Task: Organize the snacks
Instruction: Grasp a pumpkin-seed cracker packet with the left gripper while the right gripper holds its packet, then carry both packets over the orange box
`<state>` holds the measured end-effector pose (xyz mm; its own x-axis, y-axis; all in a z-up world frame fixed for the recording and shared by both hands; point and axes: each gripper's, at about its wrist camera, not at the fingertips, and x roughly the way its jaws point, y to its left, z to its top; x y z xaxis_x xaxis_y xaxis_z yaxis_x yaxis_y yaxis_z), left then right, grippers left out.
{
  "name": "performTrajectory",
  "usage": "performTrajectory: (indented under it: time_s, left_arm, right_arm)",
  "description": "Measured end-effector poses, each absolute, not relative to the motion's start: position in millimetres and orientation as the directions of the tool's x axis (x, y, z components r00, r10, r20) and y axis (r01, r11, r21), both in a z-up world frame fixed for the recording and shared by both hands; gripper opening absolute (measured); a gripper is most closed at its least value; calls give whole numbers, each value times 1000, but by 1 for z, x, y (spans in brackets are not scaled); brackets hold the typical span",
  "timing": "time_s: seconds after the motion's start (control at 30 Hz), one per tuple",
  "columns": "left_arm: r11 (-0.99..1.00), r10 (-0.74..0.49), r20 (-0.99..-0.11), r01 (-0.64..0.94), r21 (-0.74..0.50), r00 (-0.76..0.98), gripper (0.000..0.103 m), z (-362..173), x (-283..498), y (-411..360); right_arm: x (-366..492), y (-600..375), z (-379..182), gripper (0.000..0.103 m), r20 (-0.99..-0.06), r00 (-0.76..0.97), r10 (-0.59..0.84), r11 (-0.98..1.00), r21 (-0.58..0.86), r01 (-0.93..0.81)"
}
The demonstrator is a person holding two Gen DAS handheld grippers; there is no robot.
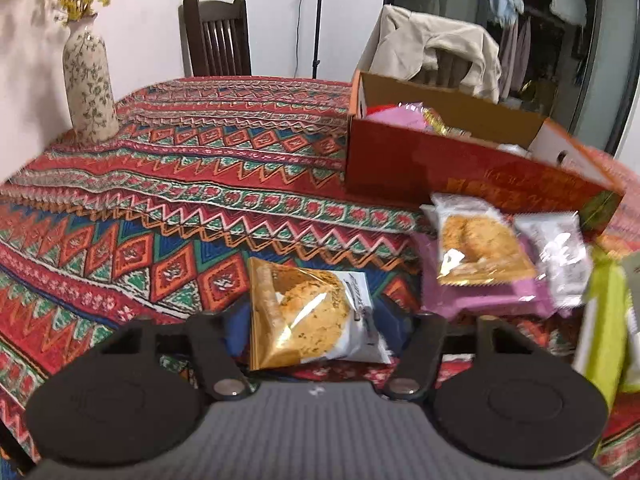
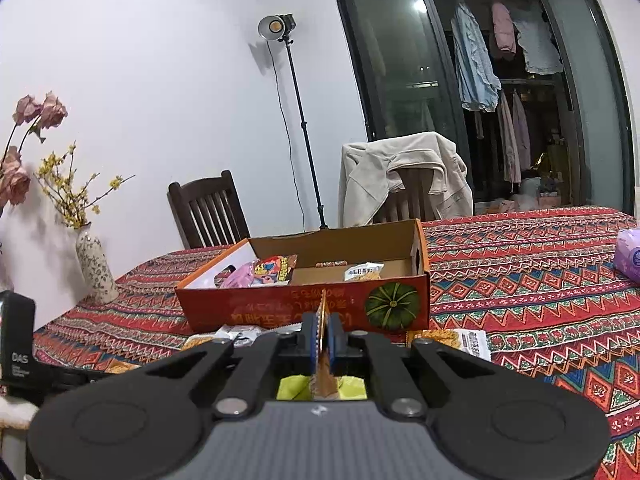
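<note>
The left hand-held gripper (image 1: 316,320) points down at the bench (image 1: 180,184), which wears a bright red zigzag cloth. A cookie packet (image 1: 312,316) sits between its two fingers. The packet is gold and clear, with a round cookie inside. The fingers stand close on both sides of it, but I cannot tell if they squeeze it yet.

To the right of it lie more snacks. One gold cookie bag (image 1: 476,244) rests on a pink packet (image 1: 480,296), and a silver white packet (image 1: 560,252) lies just beside them. A lime green bag (image 1: 604,320) is at the right edge, blurred.

Behind these snacks stands an orange cardboard box (image 1: 460,160) with its top open. Some snacks are already inside it. In the right wrist view a pumpkin picture (image 2: 392,306) shows on its front wall.

The right hand-held gripper (image 2: 322,340) is clenched tight on a thin gold wrapper (image 2: 323,320), which sticks up edge-on between the blue pads. It is held in front of the box.

A flowered vase (image 1: 90,80) with yellow twigs stands at the far left of the bench. A dark wooden chair (image 1: 216,40) stands behind the bench.
</note>
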<state>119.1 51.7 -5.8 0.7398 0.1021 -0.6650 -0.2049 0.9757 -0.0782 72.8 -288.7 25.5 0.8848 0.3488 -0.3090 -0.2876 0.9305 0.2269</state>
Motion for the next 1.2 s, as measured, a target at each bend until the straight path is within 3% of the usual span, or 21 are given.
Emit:
performTrajectory:
  time_s: [0.2, 0.73, 0.97, 1.2]
  left_arm:
    - [979, 81, -614, -180, -100, 785, 45, 10, 113, 52]
    - [999, 8, -414, -28, -43, 910, 46, 96, 170, 11]
    - [997, -13, -415, -19, -71, 910, 46, 107, 231, -8]
    - [993, -16, -448, -39, -113, 894, 46, 80, 281, -15]
  right_arm:
    - [73, -294, 32, 5, -295, 891, 345, 929, 240, -280]
    - [135, -283, 83, 5, -245, 900, 360, 924, 228, -308]
    - [186, -272, 100, 5, -235, 915, 328, 936, 211, -282]
    - [240, -274, 86, 5, -249, 917, 311, 929, 281, -239]
